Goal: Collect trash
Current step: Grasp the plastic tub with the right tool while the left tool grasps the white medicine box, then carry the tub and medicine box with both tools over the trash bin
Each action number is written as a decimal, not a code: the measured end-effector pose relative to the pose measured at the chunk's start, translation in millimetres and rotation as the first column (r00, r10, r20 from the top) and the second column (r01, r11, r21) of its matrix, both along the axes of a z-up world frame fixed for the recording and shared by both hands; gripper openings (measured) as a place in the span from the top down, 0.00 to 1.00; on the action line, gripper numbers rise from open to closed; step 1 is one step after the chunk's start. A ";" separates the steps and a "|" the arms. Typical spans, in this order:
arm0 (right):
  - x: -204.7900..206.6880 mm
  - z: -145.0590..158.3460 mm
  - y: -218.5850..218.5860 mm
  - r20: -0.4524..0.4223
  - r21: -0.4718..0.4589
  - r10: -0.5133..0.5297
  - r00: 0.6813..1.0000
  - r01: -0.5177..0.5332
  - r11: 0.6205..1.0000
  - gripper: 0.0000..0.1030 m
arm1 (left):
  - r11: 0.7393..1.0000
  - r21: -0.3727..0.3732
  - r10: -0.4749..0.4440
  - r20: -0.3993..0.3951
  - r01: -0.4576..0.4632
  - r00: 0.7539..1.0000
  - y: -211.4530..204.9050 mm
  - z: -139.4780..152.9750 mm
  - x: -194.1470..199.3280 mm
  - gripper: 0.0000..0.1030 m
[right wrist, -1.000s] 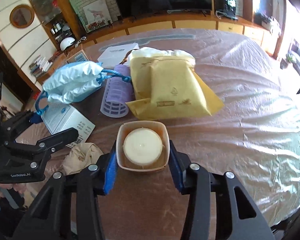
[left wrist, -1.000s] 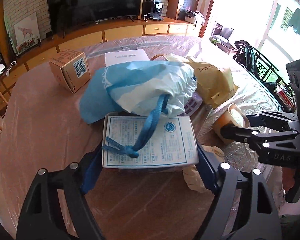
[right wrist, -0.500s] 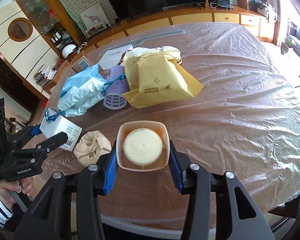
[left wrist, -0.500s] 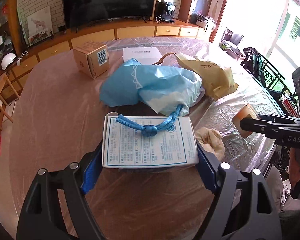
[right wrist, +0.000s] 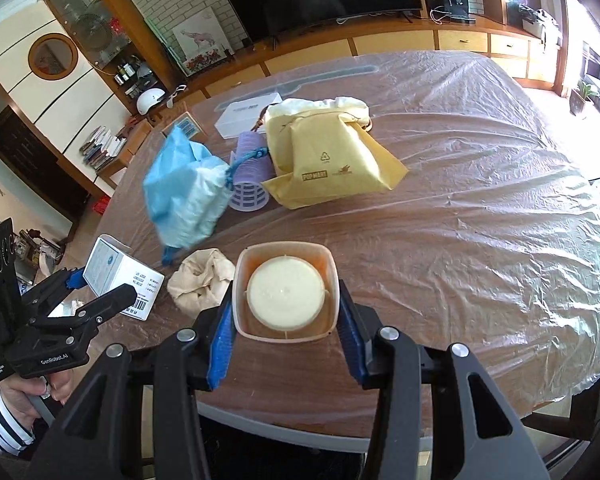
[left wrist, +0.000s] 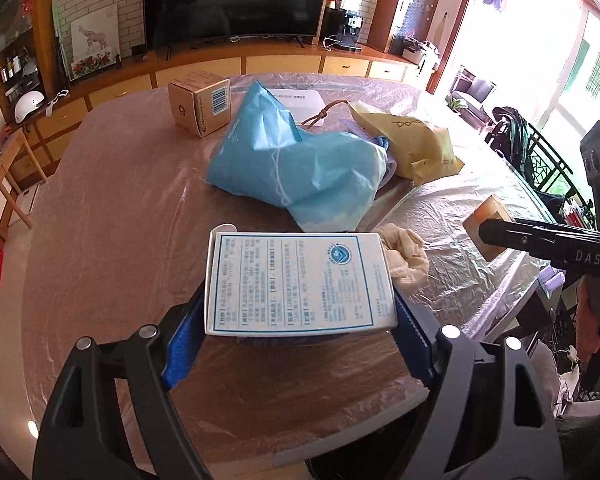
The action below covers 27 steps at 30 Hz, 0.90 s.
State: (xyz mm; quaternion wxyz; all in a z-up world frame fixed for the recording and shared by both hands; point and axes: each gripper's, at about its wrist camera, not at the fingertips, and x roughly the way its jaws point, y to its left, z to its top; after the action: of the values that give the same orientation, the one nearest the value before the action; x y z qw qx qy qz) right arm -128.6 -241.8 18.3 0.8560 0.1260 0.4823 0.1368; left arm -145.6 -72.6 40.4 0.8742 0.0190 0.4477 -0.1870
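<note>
My left gripper [left wrist: 298, 332] is shut on a white printed box [left wrist: 300, 282] and holds it above the table's near edge; the box also shows in the right wrist view [right wrist: 122, 276]. My right gripper [right wrist: 286, 334] is shut on a clear plastic cup with a white lid [right wrist: 286, 292], held near the table's front edge; it shows at the right of the left wrist view [left wrist: 488, 220]. A blue drawstring bag [left wrist: 300, 164] lies mid-table, free of the box. A crumpled beige paper ball [right wrist: 202, 278] lies between the two grippers.
A yellow padded mailer [right wrist: 328, 160], a purple ribbed roller [right wrist: 250, 184], a flat white box [right wrist: 246, 114] and a brown carton [left wrist: 200, 108] lie farther back on the plastic-covered table [right wrist: 480, 200]. A TV cabinet stands behind it.
Both grippers have pulled back toward the table's near edge with their loads. The blue bag's drawstring has slipped off the white box, and the bag has rolled back onto the table.
</note>
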 end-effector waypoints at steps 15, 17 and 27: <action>-30.7 17.8 -1.9 0.018 0.039 0.052 0.998 -0.053 0.998 0.57 | 1.000 -0.017 -0.006 0.014 0.006 1.000 -3.4 9.5 -26.6 0.20; -36.3 19.2 -1.4 0.018 0.041 0.060 0.998 -0.061 0.997 0.57 | 1.000 -0.013 -0.008 0.014 0.008 1.000 -4.5 9.0 -31.2 0.20; -64.3 16.5 -1.0 0.009 0.035 0.106 0.994 -0.106 0.994 0.57 | 0.999 -0.007 -0.038 0.002 0.038 0.999 -11.9 4.0 -57.2 0.20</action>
State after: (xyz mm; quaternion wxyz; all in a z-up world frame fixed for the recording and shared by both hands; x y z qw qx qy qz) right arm -192.9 -242.8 34.8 0.8469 0.1149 0.4829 0.1910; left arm -202.7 -84.5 44.5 0.8711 0.0246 0.4457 -0.2049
